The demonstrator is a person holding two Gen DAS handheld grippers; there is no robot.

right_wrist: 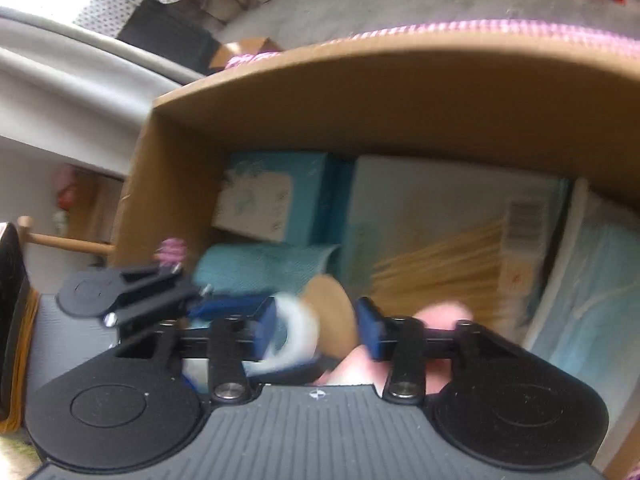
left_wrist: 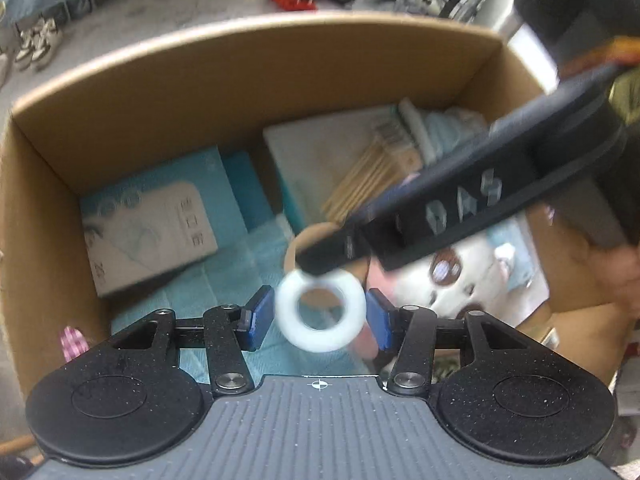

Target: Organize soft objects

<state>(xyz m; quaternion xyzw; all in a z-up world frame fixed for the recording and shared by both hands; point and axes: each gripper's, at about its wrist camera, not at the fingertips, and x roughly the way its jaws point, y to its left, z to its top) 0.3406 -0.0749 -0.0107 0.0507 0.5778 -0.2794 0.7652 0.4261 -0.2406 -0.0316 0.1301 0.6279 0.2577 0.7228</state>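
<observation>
Pale ring-shaped tape roll (left_wrist: 321, 311) over brown corrugated cardboard box (left_wrist: 160, 92)

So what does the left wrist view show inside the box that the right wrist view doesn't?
Only the left wrist view shows the white plush toy at the box's right side, and the white ring face-on between the left gripper fingers, apart from the right pad; left contact is unclear.

Only the right wrist view shows the open right gripper and a wooden peg outside the box.

Both show the cardboard box, the teal boxes, the teal cloth, the bamboo sticks and the ring.
</observation>
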